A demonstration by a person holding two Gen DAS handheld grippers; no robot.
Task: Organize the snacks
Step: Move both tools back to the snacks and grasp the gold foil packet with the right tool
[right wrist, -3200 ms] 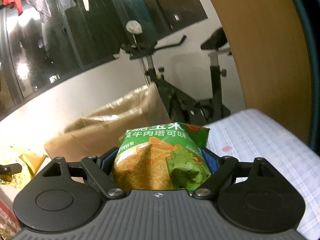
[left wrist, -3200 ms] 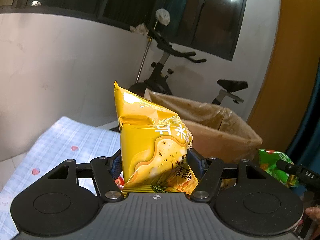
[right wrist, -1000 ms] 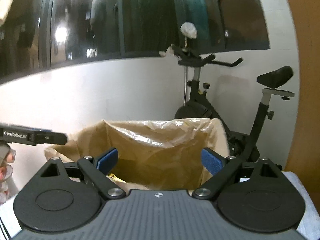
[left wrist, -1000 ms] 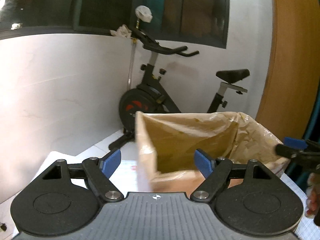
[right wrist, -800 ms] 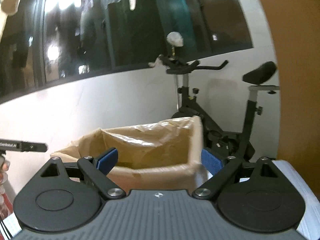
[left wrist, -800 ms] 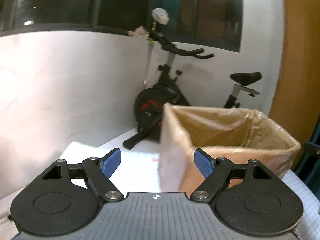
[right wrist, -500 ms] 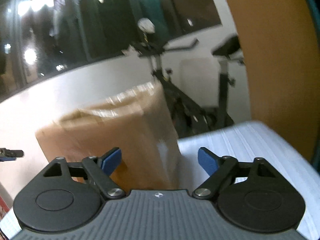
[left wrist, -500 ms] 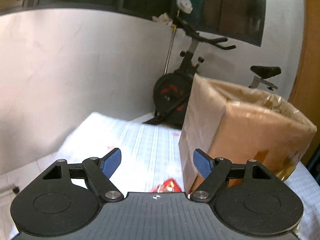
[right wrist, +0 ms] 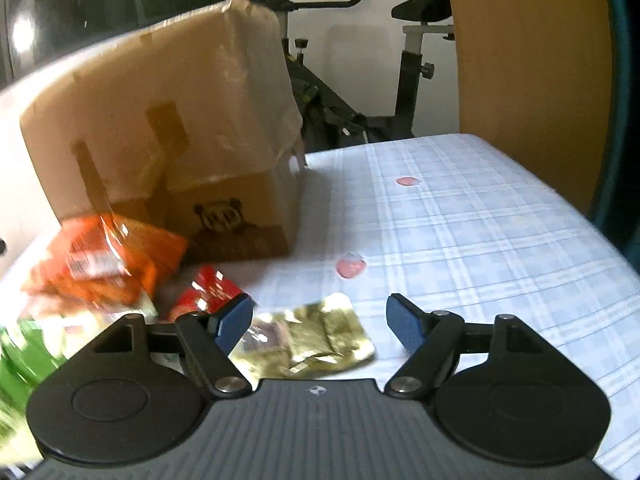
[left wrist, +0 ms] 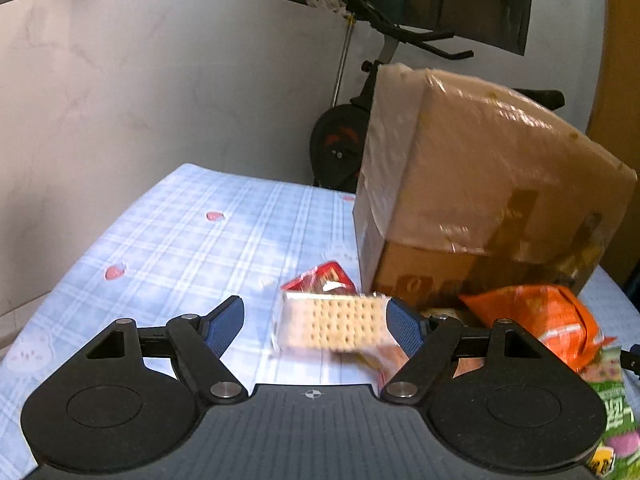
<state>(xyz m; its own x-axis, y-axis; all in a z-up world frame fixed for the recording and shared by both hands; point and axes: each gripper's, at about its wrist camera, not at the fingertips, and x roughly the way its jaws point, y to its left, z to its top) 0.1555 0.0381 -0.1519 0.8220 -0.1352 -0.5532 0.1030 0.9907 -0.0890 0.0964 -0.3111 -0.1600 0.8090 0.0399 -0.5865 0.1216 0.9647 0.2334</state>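
Both of my grippers are empty now: a few seconds back the left one carried a yellow chip bag and the right a green one, and a second ago both hung over the mouth of the plastic-lined cardboard box, so I take it those two went in. Since then both have dropped to the checked tablecloth in front of the box. Left gripper is spread wide, holding nothing, with the clear cracker pack lying between its pads; the right pad looks very near the pack's end, though blur hides any contact. A red packet sits just behind it, an orange bag to the right. Right gripper is also unclenched; its jaws have just been narrowing, with a crumpled gold-green packet on the cloth between them, not yet pinched. My read: next pair of pickups starting; several snacks are left outside the box.
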